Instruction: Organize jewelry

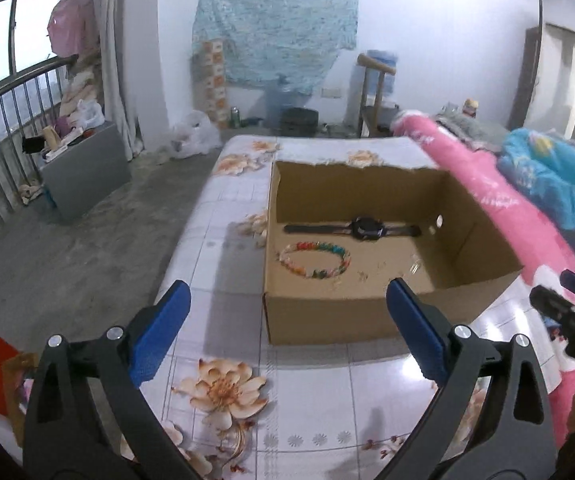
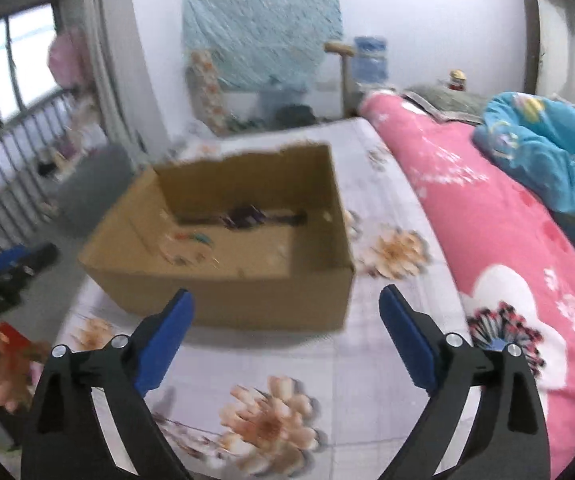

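An open cardboard box [image 1: 327, 320] stands on the flowered bed sheet. Inside lie a black wristwatch [image 1: 365, 228], a multicoloured bead bracelet [image 1: 315, 258] and small pale bits, perhaps earrings [image 1: 415, 266], near the right wall. My left gripper [image 1: 287, 300] is open and empty, just in front of the box's near wall. In the blurred right wrist view the box [image 2: 247, 300] shows with the watch [image 2: 247, 216] and the bracelet [image 2: 187, 248] inside. My right gripper [image 2: 285, 306] is open and empty, in front of the box. Its body shows in the left wrist view [image 1: 567, 320].
A pink quilt [image 2: 487, 240] and a blue blanket [image 2: 547, 168] lie along the right of the bed. The bed's left edge drops to a concrete floor [image 1: 87, 260]. A grey cabinet [image 1: 83, 168] and a railing [image 1: 7, 140] stand at the left.
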A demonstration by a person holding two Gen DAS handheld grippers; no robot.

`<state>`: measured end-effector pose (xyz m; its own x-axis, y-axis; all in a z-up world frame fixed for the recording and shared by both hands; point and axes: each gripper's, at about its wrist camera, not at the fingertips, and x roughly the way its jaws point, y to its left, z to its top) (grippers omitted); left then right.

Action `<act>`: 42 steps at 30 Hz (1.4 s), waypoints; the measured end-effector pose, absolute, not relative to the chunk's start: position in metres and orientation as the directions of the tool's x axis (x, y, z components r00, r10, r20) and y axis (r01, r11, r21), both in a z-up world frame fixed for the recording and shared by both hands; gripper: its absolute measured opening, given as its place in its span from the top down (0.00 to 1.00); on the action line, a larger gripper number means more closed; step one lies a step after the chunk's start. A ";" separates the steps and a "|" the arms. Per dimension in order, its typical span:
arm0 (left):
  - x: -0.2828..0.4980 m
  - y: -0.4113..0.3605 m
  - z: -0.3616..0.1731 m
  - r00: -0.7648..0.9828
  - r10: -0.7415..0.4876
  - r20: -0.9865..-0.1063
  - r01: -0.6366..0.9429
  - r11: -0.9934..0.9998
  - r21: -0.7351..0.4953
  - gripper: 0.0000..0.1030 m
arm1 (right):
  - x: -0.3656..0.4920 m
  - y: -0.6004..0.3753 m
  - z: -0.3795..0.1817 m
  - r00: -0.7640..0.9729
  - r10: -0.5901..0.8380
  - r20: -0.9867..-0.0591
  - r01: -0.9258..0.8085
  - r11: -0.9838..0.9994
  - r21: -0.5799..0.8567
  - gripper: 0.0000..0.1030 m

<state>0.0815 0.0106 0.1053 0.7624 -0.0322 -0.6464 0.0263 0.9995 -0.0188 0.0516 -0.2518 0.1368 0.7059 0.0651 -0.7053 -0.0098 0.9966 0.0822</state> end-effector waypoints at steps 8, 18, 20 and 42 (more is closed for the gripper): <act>0.099 0.004 0.073 0.659 0.020 -0.752 -0.026 1.000 0.004 0.08 | 0.061 -0.239 0.110 0.643 -0.024 -0.766 0.029 1.000 -0.007 0.06; 0.108 -0.005 0.051 0.602 0.058 -0.796 -0.052 0.998 0.034 0.08 | 0.081 -0.231 0.096 0.595 -0.038 -0.803 0.042 0.999 -0.016 0.06; 0.111 -0.005 0.051 0.600 0.053 -0.798 -0.052 0.998 0.028 0.08 | 0.084 -0.230 0.095 0.591 -0.038 -0.806 0.043 0.999 -0.016 0.06; 0.121 -0.017 0.039 0.575 0.056 -0.816 -0.043 0.998 0.039 0.08 | 0.094 -0.232 0.090 0.570 -0.055 -0.820 0.057 0.998 -0.028 0.06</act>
<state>0.1213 -0.0171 0.0389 0.5753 0.0561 -0.8160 -0.0427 0.9983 0.0385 0.0941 -0.2316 0.0896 0.5702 -0.0551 -0.8196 0.0567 0.9980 -0.0277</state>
